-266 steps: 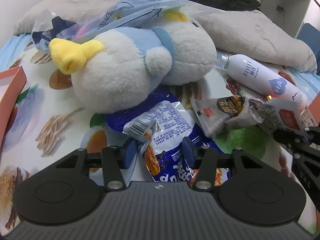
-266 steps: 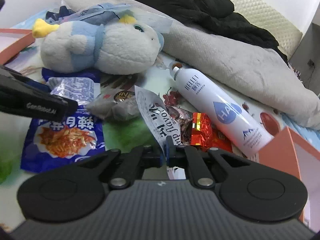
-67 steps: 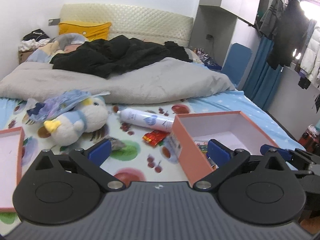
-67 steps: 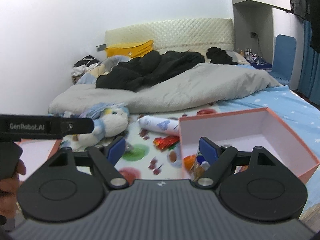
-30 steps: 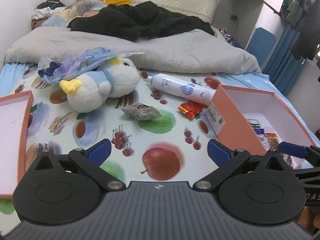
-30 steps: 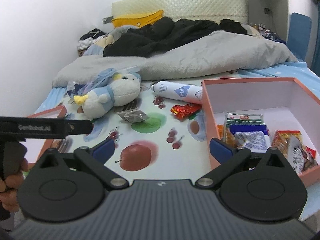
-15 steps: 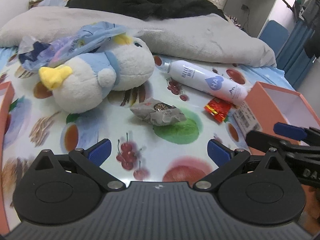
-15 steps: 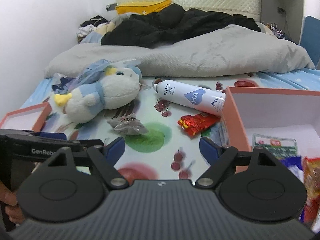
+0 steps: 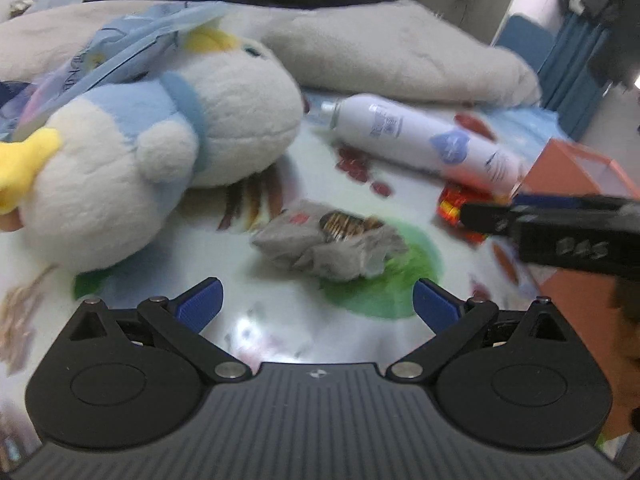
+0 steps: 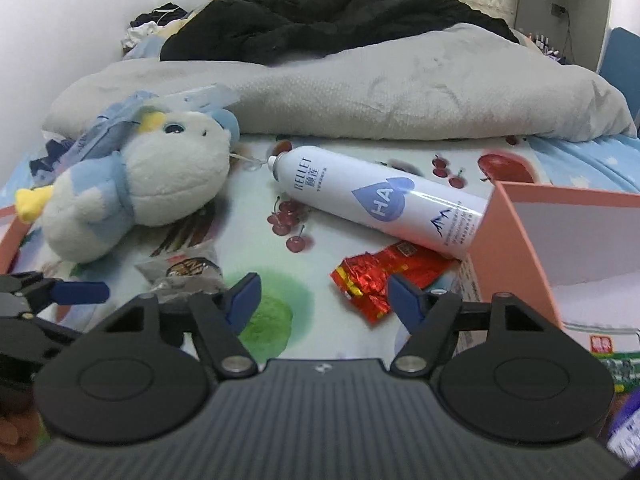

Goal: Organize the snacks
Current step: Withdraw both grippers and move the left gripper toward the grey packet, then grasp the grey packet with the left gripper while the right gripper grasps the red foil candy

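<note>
Both grippers had dropped from the salmon-pink cardboard box point(image 10: 516, 236) toward the fruit-printed bedsheet point(image 10: 256, 220) since a second earlier. I judged this the reach for the last loose snacks. My left gripper point(image 9: 316, 300), pitched downward, stood wide open and empty short of the crumpled grey snack packet point(image 9: 328, 244). My right gripper point(image 10: 322, 292), pitched likewise, had just been narrowing, still open, nothing between its jaws; the red foil snack packet point(image 10: 384, 276) lay just ahead, beside the box. Next I needed each packet bracketed before closing.
</note>
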The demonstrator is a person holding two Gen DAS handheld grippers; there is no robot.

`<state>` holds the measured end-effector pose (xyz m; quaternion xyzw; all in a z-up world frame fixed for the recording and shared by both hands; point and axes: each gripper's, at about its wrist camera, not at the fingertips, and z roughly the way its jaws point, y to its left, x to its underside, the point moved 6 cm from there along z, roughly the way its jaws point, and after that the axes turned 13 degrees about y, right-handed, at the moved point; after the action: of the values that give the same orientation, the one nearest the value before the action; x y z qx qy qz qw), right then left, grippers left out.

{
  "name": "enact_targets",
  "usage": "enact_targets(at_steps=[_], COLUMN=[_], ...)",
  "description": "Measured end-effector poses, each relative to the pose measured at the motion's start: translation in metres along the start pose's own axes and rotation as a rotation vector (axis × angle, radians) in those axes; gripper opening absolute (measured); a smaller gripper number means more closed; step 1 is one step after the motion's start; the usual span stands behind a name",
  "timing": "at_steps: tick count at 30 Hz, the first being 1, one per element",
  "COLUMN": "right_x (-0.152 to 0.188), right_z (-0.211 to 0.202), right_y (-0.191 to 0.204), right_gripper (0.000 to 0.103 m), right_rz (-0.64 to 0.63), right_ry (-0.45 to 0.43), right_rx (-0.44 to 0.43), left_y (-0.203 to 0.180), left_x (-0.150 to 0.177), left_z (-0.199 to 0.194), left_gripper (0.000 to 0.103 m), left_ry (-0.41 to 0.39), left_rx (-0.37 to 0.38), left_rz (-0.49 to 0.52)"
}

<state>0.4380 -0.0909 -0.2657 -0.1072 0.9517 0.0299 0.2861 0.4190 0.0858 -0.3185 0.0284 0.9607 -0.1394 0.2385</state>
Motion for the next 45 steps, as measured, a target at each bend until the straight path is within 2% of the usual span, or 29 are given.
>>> enact_targets(at_steps=[11, 14, 16, 18, 19, 21, 22, 23, 24, 30, 38, 45], right_x=[-0.018, -0.019, -0.016, -0.015, -0.015, -0.014, -0.014, -0.014, -0.013, -0.012, 0.001, 0.020], right_z=[0.044, 0.055, 0.064, 0.064, 0.064, 0.062, 0.061, 0.060, 0.059, 0.053, 0.029, -0.008], right_y=[-0.008, -0.011, -0.014, -0.019, -0.019, -0.022, -0.022, -0.023, -0.024, -0.023, -0.016, -0.012], right_gripper=[0.070, 0.062, 0.059, 0.058, 0.052, 0.047, 0.041, 0.038, 0.037, 0.035, 0.035, 0.035], right_rz=[-0.088, -0.107, -0.093, -0.064, -0.067, -0.059, -0.057, -0.055, -0.053, -0.050, -0.048, -0.035], right_ry=[0.058, 0.097, 0.146, 0.150, 0.152, 0.152, 0.152, 0.151, 0.152, 0.155, 0.150, 0.139], right_rx=[0.127, 0.141, 0.120, 0.091, 0.099, 0.103, 0.105, 0.109, 0.106, 0.068, 0.024, -0.015], left_y=[0.004, 0.001, -0.001, -0.003, -0.004, -0.005, -0.005, -0.006, -0.007, -0.011, -0.011, -0.025], left_x=[-0.014, -0.016, -0.017, -0.017, -0.018, -0.020, -0.021, -0.023, -0.024, -0.028, -0.015, 0.006], left_z=[0.016, 0.020, 0.024, 0.028, 0.029, 0.031, 0.032, 0.034, 0.034, 0.031, 0.008, -0.036], left_gripper=[0.101, 0.101, 0.101, 0.101, 0.101, 0.092, 0.090, 0.083, 0.080, 0.073, 0.072, 0.073], left_ry=[-0.055, -0.063, -0.057, -0.052, -0.054, -0.071, -0.075, -0.075, -0.084, -0.075, -0.058, -0.081], left_rx=[0.015, 0.022, 0.023, 0.019, 0.016, 0.028, 0.026, 0.016, 0.011, -0.004, 0.005, 0.007], left_rz=[0.023, 0.039, 0.050, 0.068, 0.071, 0.072, 0.071, 0.071, 0.079, 0.096, -0.005, -0.052])
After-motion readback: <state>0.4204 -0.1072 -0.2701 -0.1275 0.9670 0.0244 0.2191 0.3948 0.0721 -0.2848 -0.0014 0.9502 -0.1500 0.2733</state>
